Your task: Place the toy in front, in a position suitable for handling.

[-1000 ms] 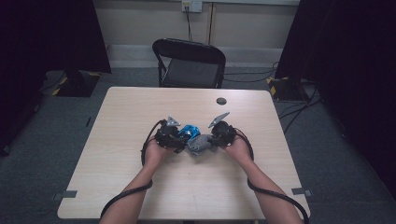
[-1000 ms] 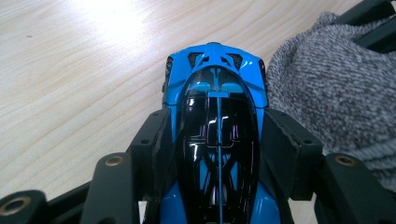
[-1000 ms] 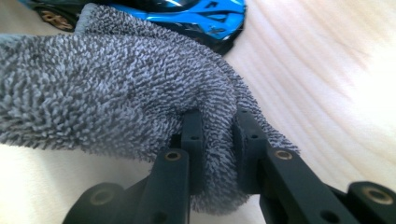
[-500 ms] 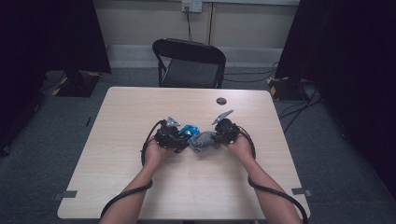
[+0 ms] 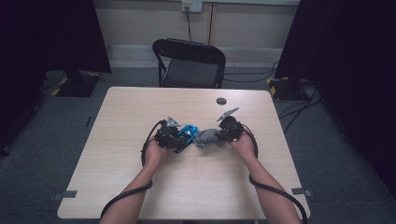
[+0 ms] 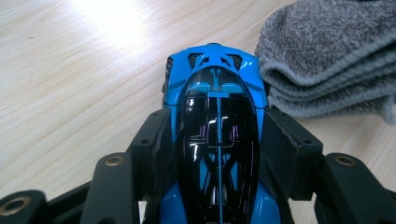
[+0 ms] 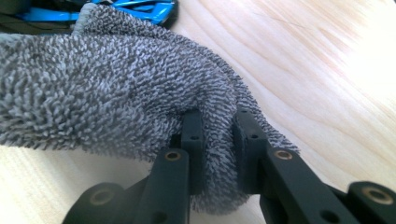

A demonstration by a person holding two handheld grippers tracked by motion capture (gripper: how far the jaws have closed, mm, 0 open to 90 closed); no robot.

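A blue and black toy car (image 6: 217,126) sits between the pads of my left gripper (image 6: 217,140), which is shut on its sides; the high view shows the toy car (image 5: 189,133) at the table's middle, held by the left gripper (image 5: 180,139). My right gripper (image 7: 218,140) is shut on a fold of a grey terry cloth (image 7: 107,88). Seen from above, the cloth (image 5: 207,137) lies against the car's right end, with the right gripper (image 5: 219,136) just beyond it. In the left gripper view the folded cloth (image 6: 331,60) rests beside the car's nose.
A light wooden table (image 5: 116,177) carries both hands. A small dark round disc (image 5: 221,101) lies near the far edge. A black folding chair (image 5: 189,63) stands behind the table. Cables trail from both grippers toward the near edge.
The right gripper and the cloth have shifted slightly along the car's right end. The left gripper and the car have stayed still.
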